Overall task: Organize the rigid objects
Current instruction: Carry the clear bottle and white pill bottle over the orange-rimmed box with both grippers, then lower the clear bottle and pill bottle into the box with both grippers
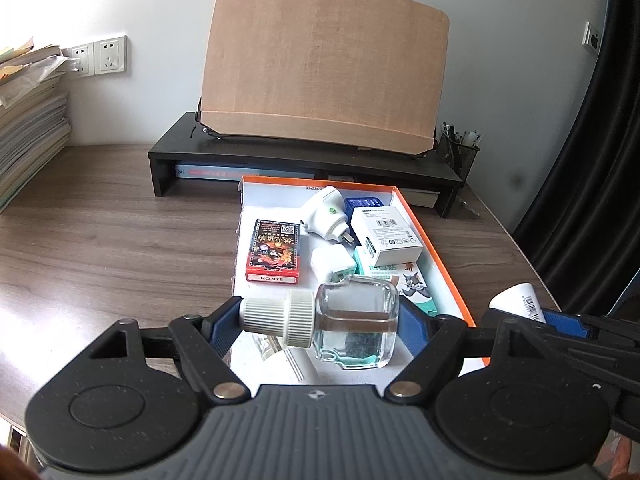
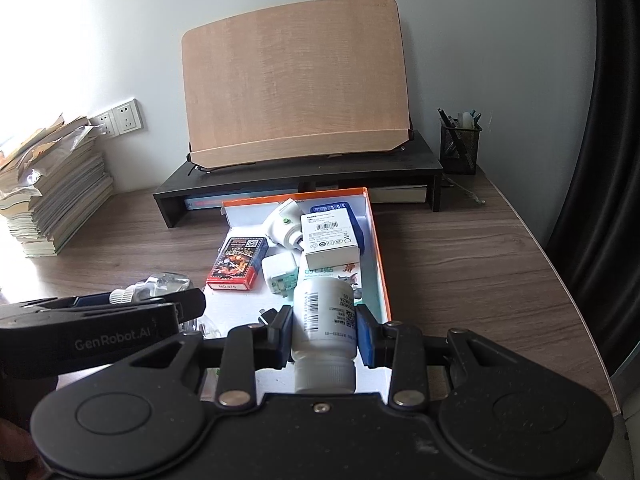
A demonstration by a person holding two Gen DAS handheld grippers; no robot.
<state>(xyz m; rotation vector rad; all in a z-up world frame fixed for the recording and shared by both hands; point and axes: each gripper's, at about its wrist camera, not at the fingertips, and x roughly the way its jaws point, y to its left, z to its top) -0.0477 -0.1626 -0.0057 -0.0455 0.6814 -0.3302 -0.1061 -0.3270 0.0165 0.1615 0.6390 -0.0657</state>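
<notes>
Wood-grain table (image 1: 100, 240), orange-rimmed tray (image 1: 436, 240) half full. Left hand-held gripper (image 1: 320, 320) clamps glass bottle (image 1: 356, 324) (slick, breakable; hold flat sides). Right hand-held gripper (image 2: 324, 332) clamps white plastic bottle (image 2: 324, 316), light, stiff.

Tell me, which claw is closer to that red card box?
Left, I'd judge. The left claw, clamping a glass bottle, sits just in front of the red card box; the right claw, gripping a white bottle, is farther right.
</notes>
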